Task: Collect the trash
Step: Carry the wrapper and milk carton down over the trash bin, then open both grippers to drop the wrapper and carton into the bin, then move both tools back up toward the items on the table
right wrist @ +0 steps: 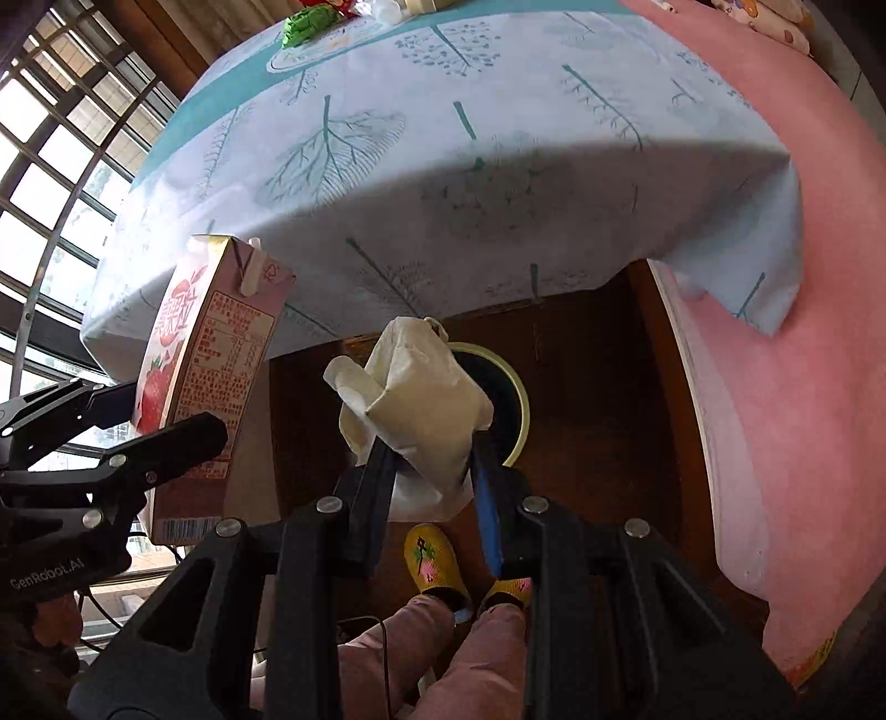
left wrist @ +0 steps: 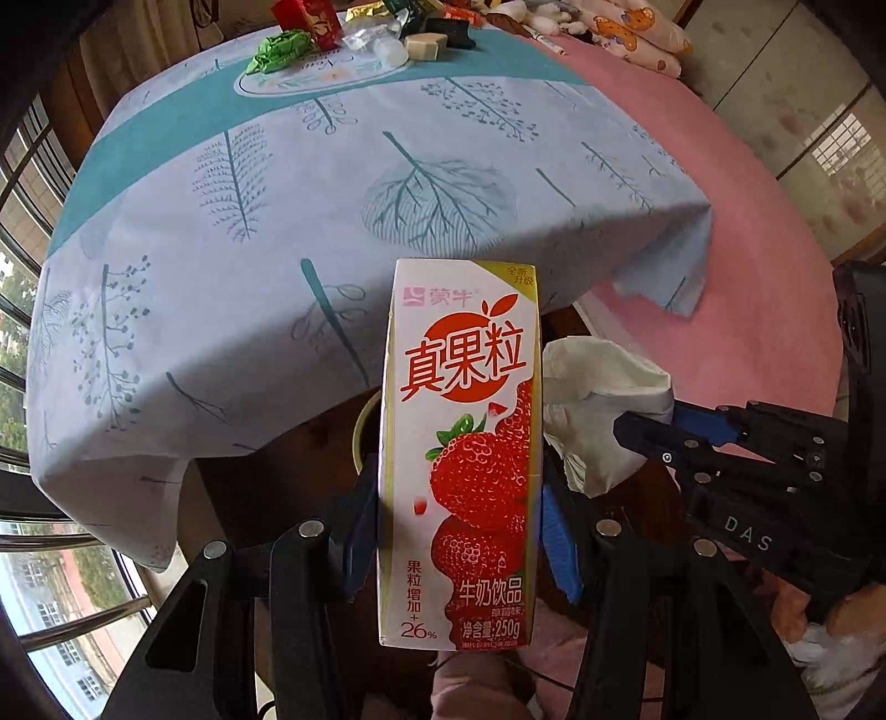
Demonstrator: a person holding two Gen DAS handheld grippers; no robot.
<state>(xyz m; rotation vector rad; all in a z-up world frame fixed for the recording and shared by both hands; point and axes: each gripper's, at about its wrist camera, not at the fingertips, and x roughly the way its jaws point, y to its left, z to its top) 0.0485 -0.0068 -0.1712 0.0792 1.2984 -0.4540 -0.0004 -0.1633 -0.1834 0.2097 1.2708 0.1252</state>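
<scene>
My left gripper (left wrist: 459, 509) is shut on a tall strawberry milk carton (left wrist: 462, 443), held upright off the table's near edge. The same carton (right wrist: 205, 382) shows at the left of the right wrist view, with a straw on its top. My right gripper (right wrist: 429, 459) is shut on a crumpled white tissue (right wrist: 412, 399), held above a round bin (right wrist: 512, 404) with a pale yellow rim on the dark floor. In the left wrist view the tissue (left wrist: 598, 404) hangs just right of the carton, and the bin rim (left wrist: 362, 426) peeks out behind the carton's left side.
The table carries a leaf-print cloth (left wrist: 332, 183) over a pink cover (left wrist: 764, 277). Wrappers, a green packet (left wrist: 279, 50) and a red box (left wrist: 310, 19) lie at its far end. Windows with bars (right wrist: 66, 144) stand left. A person's yellow slippers (right wrist: 432, 559) rest below the bin.
</scene>
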